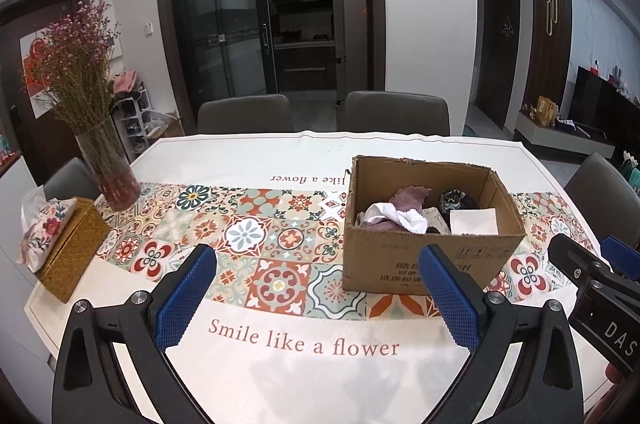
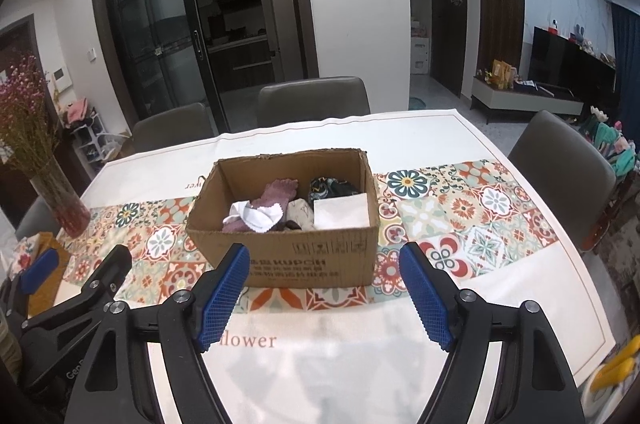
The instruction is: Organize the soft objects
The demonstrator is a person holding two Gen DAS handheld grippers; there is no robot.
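A brown cardboard box (image 1: 432, 256) stands open on the patterned table; it also shows in the right wrist view (image 2: 304, 252). Inside lie a mauve sock (image 2: 280, 190), a white cloth (image 2: 256, 214), a dark patterned cloth (image 2: 332, 186) and a folded white piece (image 2: 340, 210). My left gripper (image 1: 320, 288) is open and empty, above the table in front of the box and to its left. My right gripper (image 2: 324, 288) is open and empty, just in front of the box. The right gripper's body shows at the right of the left wrist view (image 1: 592, 276).
A glass vase of dried flowers (image 1: 108, 164) stands at the table's left. A woven tissue box with a floral cover (image 1: 64, 244) sits by the left edge. Grey chairs (image 2: 312, 100) ring the table. A yellow object (image 2: 616, 368) lies off the right edge.
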